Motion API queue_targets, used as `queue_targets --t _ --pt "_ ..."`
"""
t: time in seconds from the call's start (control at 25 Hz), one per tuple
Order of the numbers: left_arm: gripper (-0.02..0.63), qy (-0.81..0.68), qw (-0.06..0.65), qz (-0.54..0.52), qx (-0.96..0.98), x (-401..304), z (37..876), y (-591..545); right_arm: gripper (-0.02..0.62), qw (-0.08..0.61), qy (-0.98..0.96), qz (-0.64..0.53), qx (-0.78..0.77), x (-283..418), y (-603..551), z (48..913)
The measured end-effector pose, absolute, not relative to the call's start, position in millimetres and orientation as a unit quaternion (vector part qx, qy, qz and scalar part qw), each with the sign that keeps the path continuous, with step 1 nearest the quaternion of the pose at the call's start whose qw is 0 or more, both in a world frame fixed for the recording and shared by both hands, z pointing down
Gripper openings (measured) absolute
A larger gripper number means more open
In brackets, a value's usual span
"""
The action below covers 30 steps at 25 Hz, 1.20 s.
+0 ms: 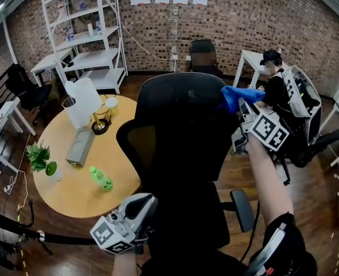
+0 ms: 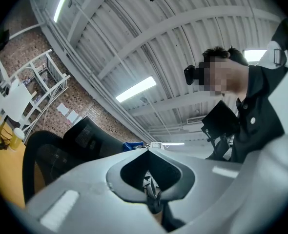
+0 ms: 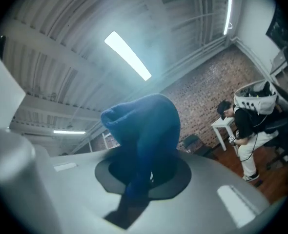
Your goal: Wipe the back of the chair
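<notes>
- The right gripper has its jaws clamped on a crumpled bright blue cloth; the right gripper view shows the cloth bulging up out of them.
- The cloth is at the upper right edge of the black mesh back of the office chair. It is touching the rim or just off it; I cannot tell which.
- The chair stands just beside the right edge of the round yellow wooden table, with its back facing the person.
- The left gripper is low by the seat's left side. Its jaws are pressed together with nothing between them, and it is well apart from the cloth.
- Judged step: the wipe seems to be at its start or partway along the top of the back.
- The next move likely calls for pressing the cloth flat to the mesh and drawing it across or down in overlapping passes.
- The chair may roll or swivel under that pressure, so the idle left gripper could steady it.
</notes>
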<state>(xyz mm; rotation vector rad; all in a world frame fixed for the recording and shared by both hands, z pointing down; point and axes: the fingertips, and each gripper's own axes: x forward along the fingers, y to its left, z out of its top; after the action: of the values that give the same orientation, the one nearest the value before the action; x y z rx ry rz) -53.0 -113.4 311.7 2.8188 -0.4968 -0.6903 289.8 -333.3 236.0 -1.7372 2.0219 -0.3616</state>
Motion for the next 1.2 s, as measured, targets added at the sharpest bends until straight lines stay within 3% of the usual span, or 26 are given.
queue_targets --t 0.28,0.72,1.2 --pt "-0.003 -0.142 0.104 -0.237 0.955 -41.5 306.6 -104.8 0.054 0.207 0.638 -0.012 -0.741 335.6 -287.2 206.5" --pt "-0.004 -0.198 0.101 -0.242 0.944 -81.1 306.0 -93.0 0.054 0.067 0.765 -0.032 -0.639 188.8 -355.0 257.3" --pt "-0.003 -0.284 0.098 -0.240 0.923 -144.1 320.0 -81.6 0.054 0.075 0.822 -0.037 -0.563 65.3 -387.6 274.0"
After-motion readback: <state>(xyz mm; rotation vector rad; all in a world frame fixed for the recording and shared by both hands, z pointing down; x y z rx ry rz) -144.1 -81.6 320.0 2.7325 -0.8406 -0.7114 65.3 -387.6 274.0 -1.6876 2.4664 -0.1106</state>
